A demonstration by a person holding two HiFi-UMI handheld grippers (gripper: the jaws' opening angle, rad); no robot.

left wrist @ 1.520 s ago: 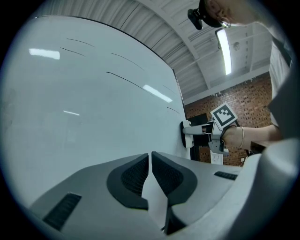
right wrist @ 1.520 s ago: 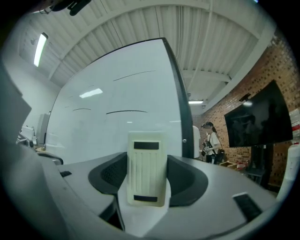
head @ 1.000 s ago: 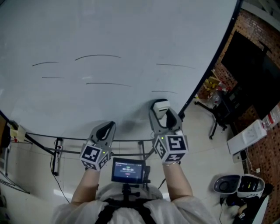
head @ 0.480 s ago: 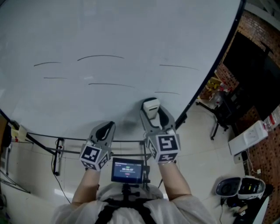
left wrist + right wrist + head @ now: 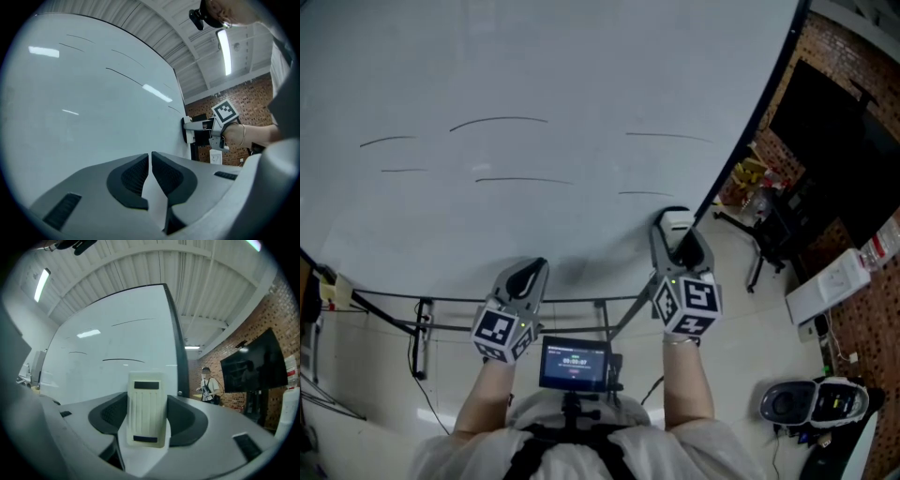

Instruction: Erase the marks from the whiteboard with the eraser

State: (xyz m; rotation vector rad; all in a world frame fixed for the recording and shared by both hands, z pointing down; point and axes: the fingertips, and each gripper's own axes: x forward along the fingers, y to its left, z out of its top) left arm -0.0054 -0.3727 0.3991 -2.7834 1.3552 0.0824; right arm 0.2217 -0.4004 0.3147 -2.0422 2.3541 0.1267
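I am seeing the big white whiteboard (image 5: pixel 581 66) standing up and showing several thin dark marks (image 5: pixel 499 121), and the small cream eraser (image 5: pixel 676 221) with a ridged back is sitting pinched in my right gripper (image 5: pixel 679 239), near the board's lower right edge, just below the lowest mark.

**Right gripper swings back to the board's right edge**

You first carried your grey right gripper (image 5: pixel 679 239), with the white rectangular plastic eraser (image 5: pixel 675 221) clamped in it, leftward to the lower centre of the frame. You have since swept it back to the right. It now sits right of centre, close to the black frame (image 5: pixel 750 122) of the glossy white whiteboard (image 5: pixel 581 75). The thin dark pen lines (image 5: pixel 645 194) sit slightly further left in the head view than before.
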